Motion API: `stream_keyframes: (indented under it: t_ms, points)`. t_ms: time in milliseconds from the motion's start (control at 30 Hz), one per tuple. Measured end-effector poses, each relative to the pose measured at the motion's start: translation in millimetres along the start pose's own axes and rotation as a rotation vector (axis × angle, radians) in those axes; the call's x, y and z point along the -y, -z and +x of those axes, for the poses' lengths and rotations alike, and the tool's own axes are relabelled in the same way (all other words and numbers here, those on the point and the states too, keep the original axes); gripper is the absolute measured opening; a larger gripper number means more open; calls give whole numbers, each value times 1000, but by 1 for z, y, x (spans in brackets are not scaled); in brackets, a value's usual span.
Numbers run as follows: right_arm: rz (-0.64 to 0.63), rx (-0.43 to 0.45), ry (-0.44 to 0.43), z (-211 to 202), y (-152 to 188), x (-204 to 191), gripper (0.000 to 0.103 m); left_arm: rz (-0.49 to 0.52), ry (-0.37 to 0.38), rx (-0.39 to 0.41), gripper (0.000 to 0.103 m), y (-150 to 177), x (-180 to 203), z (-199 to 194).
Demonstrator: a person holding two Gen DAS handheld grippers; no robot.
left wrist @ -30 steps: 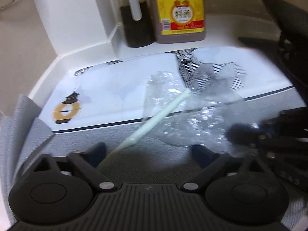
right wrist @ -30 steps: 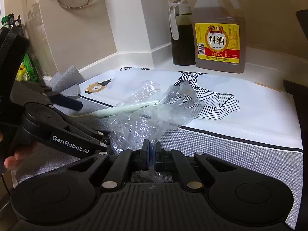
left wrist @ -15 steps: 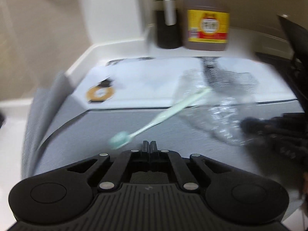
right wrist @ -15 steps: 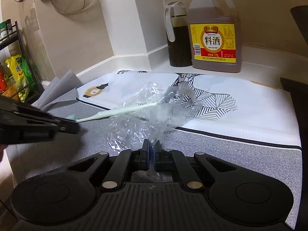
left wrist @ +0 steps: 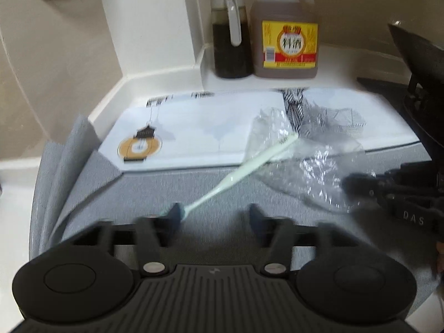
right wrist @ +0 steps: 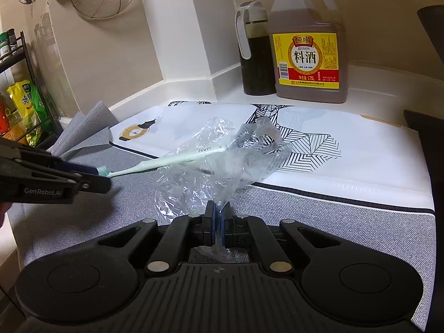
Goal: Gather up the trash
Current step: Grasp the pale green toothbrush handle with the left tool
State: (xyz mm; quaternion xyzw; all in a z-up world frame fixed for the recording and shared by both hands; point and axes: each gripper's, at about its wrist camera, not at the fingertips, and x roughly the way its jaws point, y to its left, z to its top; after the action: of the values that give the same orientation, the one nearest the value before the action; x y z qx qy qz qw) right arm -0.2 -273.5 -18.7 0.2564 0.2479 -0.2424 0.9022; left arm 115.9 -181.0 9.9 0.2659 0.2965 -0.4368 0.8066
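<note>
A clear plastic bag (right wrist: 219,163) lies crumpled on the grey mat (right wrist: 347,222). My right gripper (right wrist: 217,216) is shut on its near edge. A pale green toothbrush (right wrist: 172,162) has its handle in the bag's mouth and its brush head sticking out to the left. In the left wrist view the toothbrush (left wrist: 244,166) runs from the bag (left wrist: 308,172) down to my left gripper (left wrist: 215,216), which is open, with the brush head against its left finger (left wrist: 176,213). The left gripper (right wrist: 91,179) also shows in the right wrist view.
A cooking wine jug (right wrist: 308,47) and a dark sauce dispenser (right wrist: 255,52) stand at the back by the wall. A white patterned mat (right wrist: 319,144) lies under the bag. A rack with snack packets (right wrist: 25,102) is far left. A dark pan (left wrist: 416,52) is at right.
My left gripper was open, then shut, and has now opened again at the toothbrush head. The toothbrush handle sits in the bag's mouth. The right gripper has kept its hold on the bag.
</note>
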Motion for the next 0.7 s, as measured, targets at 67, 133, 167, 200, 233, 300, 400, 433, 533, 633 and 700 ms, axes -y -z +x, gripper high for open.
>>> stream_keyframes:
  t_ms: [67,133,167,200,233,300,400,433,533,633,700]
  points:
    - [1,-1,-1,0,0,0,3,19,18,6,69,-3,2,3]
    - [2,-1,-1,0,0,0,3,33,36,-6,69,-6,4,10]
    - [3,-1,-2,0,0,0,3,47,39,-11,69,-8,6,15]
    - [4,-2,-2,1,0,1,3,61,40,-18,69,-9,9,19]
    - [4,-2,-2,1,0,0,3,73,45,-28,69,-11,11,25]
    - [5,-2,-3,1,0,0,3,88,61,-54,69,-14,14,36]
    - [13,-3,-6,1,-1,1,3,45,85,-53,69,-20,10,47]
    - [16,-3,-7,1,-1,2,3,15,101,-59,69,-22,7,50]
    - [19,-2,-9,1,0,2,3,-54,135,-58,52,-23,1,56]
    - [20,-2,-9,1,1,2,3,-49,129,-37,23,-22,4,51]
    - [18,-2,-8,1,1,2,3,-54,122,-30,17,-20,6,47]
